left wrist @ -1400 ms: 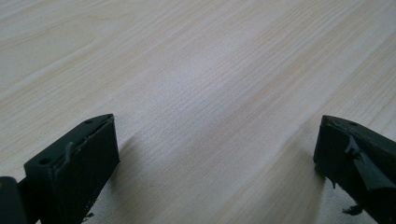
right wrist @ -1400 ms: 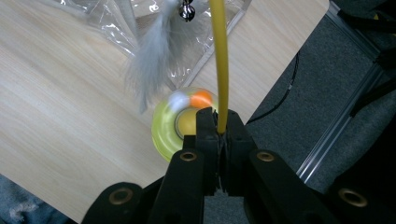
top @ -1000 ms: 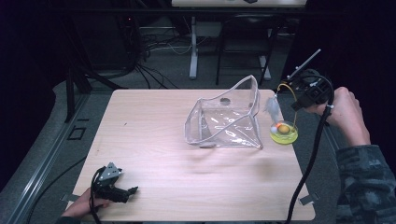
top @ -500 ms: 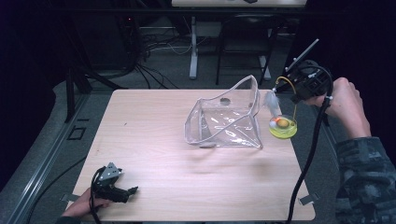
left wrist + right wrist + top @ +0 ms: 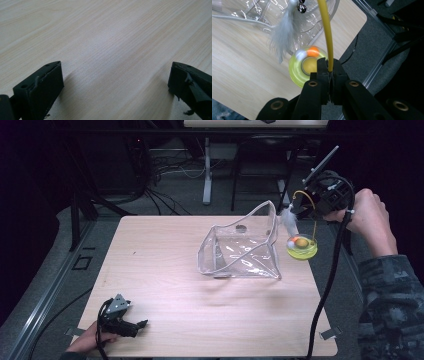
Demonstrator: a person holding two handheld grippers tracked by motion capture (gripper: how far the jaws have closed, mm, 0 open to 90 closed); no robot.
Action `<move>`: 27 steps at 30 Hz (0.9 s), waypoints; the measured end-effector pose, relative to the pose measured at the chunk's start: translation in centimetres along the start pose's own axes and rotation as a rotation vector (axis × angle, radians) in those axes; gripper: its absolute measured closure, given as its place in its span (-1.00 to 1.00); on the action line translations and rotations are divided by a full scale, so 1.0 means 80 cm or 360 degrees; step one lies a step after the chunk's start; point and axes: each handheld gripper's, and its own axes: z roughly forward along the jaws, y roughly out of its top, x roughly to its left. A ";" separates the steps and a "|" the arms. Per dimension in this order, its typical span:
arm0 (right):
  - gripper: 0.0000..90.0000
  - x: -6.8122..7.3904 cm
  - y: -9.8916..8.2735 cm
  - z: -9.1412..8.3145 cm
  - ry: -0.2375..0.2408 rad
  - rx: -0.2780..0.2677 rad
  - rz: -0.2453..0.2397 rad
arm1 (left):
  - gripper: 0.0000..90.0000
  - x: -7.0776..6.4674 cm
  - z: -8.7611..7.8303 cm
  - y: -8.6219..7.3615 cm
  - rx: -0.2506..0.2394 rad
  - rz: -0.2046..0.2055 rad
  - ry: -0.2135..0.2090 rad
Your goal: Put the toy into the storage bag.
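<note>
Down at lower left of the high view, left gripper resting on the table, jaws wide apart, clear pouch at centre, yellow disc toy near the right edge, right gripper at upper right clamped on its yellow wire, white feather dangling.

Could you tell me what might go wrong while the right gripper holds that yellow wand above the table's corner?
The right gripper pinches only the thin yellow wand, so the toy could slip or swing. Its round yellow base hangs near the table edge and might drop to the floor. The white feather dangles against the clear pouch and could snag its rim.
</note>
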 end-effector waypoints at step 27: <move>0.96 -0.008 0.025 -0.026 -0.0029 -0.0008 -0.0057 | -1.00 0.000 0.000 0.000 0.0001 0.0000 -0.0001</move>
